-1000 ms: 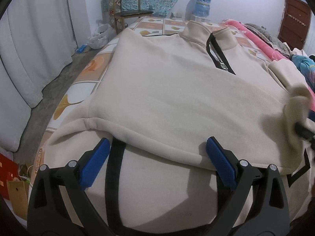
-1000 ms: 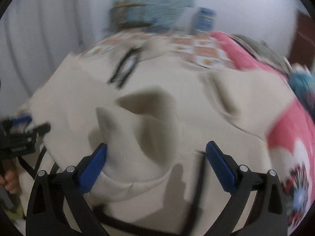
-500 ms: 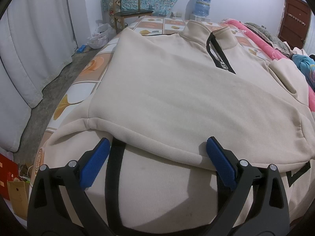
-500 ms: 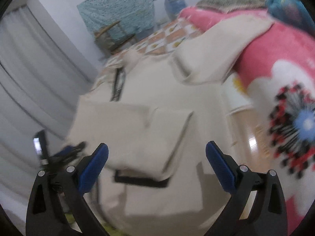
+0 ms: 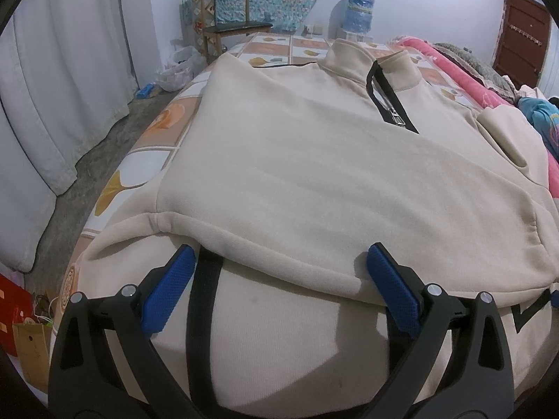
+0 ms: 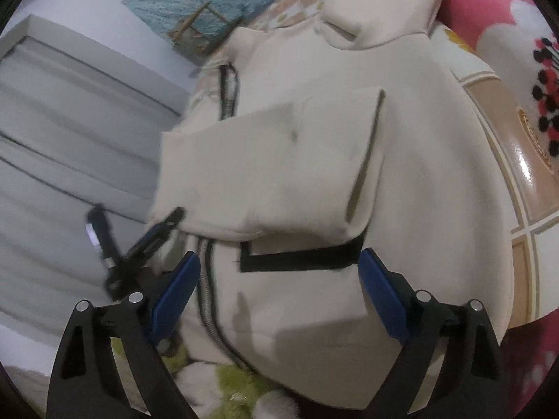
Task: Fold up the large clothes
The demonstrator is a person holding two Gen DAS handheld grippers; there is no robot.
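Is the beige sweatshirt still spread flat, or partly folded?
Partly folded: the sweatshirt has a sleeve lying across its front.

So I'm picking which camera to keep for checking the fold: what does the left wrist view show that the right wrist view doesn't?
Only the left wrist view shows the water bottle, the brown door, the full collar and the open left gripper at the folded edge. Only the right wrist view shows the folded sleeve lying across the body, the flowered pink blanket and the open right gripper. Both share the cream sweatshirt, its zipper and the wooden chair.
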